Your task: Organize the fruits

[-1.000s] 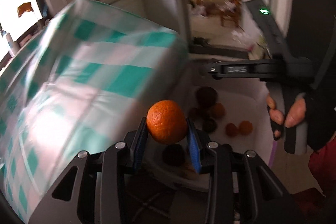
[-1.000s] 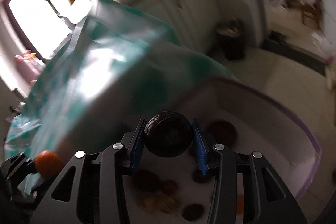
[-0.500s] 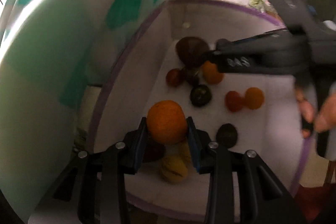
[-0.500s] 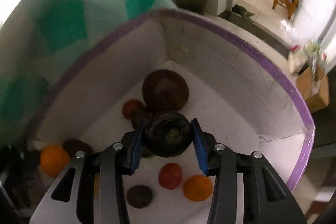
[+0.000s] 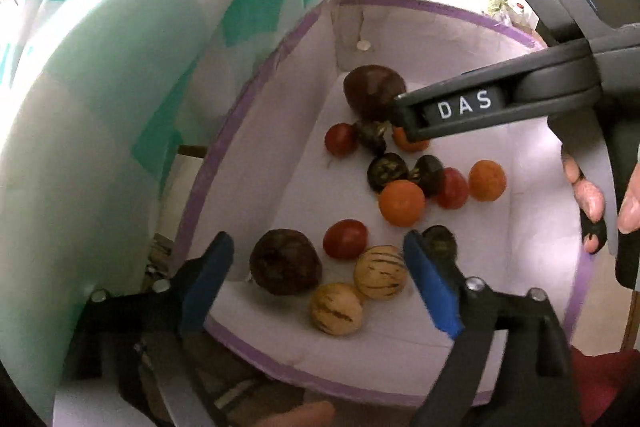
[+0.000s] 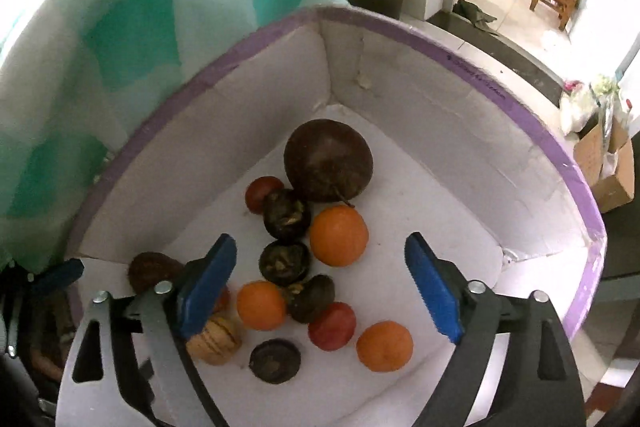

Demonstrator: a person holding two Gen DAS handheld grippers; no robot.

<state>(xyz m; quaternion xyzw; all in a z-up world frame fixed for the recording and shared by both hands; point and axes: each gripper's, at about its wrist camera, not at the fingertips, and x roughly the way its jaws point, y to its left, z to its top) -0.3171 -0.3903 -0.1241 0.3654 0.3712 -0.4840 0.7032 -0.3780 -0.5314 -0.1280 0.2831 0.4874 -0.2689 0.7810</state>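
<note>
Left wrist view looks down into a white box with a purple rim (image 5: 256, 99), where the fruit now lies loose on the floor: the left gripper (image 5: 320, 283) has just been opening and nothing sits between its blue pads (image 5: 430, 287), which stand wide apart over a dark round fruit (image 5: 286, 261), a tomato (image 5: 345, 239) and two striped yellow fruits (image 5: 380, 271). An orange (image 5: 401, 202) rests further in, touching a cluster of dark fruits and another tomato. The right gripper (image 6: 320, 287) has also just been opening and is empty, its jaws spread above a dark fruit (image 6: 285, 262) and an orange (image 6: 339, 235) near the big brown fruit (image 6: 328, 159) in the far corner. A checked green cloth (image 6: 120, 27) hangs beside the box on the left. The release looks done, so the step in hand is probably clearing out for the next pick. To do it well, I would lift both grippers straight up with the jaws kept wide, so that no pad clips the rim or nudges a fruit, and keep the two tools apart, since the right one crosses close over the middle of the box
</note>
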